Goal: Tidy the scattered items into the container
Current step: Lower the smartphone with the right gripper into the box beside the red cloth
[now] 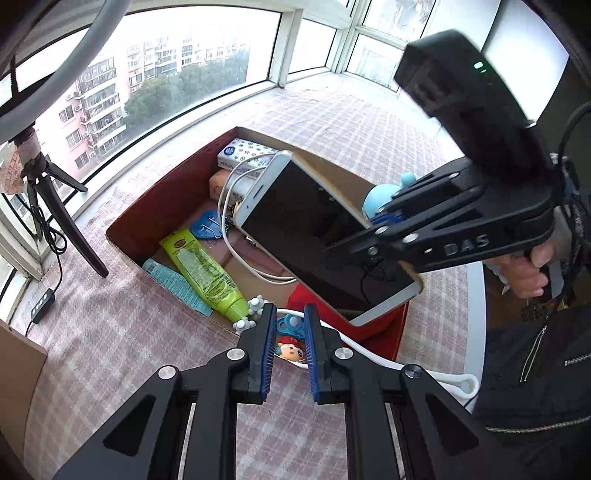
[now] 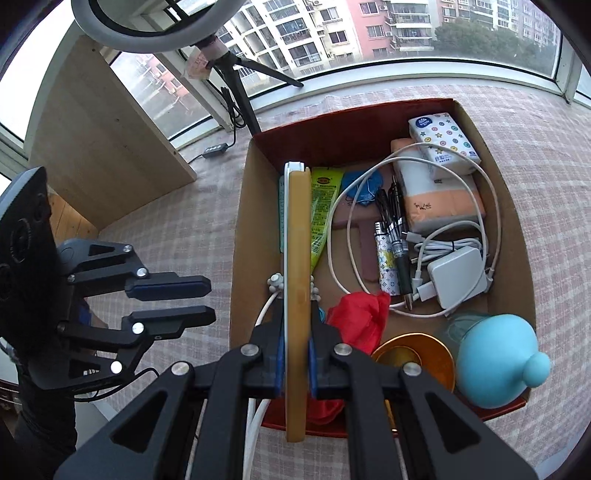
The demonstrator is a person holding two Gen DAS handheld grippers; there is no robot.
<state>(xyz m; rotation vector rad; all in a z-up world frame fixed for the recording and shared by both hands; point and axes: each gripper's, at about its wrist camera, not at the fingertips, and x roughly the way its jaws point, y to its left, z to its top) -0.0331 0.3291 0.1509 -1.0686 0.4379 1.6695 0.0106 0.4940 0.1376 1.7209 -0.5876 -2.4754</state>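
A: Holding a smartphone (image 2: 295, 295) edge-on between their blue pads, the right tongs (image 2: 295, 363) sit above the near-left part of the cardboard box (image 2: 238, 236); the phone's amber case faces the right wrist camera.

B: And in the left wrist view?

A: The same phone (image 1: 317, 236) appears with its dark screen up, tilted over the open box (image 1: 147, 206), gripped at one corner by the right tongs (image 1: 384, 218). A hand (image 1: 532, 269) grips the handle of that tool.

B: The left tongs?

A: The left tongs (image 1: 290, 354) are drawn to a narrow gap with nothing between the pads. From the right wrist camera they (image 2: 210, 302) lie outside the box's left wall, over the checked cloth of the tabletop (image 2: 177, 229).

B: Contents of the box?

A: A green tube (image 2: 321, 206), a tissue pack (image 2: 443, 144) with star print, a white charger (image 2: 458, 277) with coiled cable (image 2: 369, 291), pens (image 2: 395, 236), a red cloth (image 2: 358, 314), an orange disc (image 2: 417, 358) and a light-blue round object (image 2: 495, 365) at the near-right corner.

B: Surroundings?

A: A ring light on a tripod (image 2: 240, 92) stands beyond the box, by the window (image 2: 406, 33).
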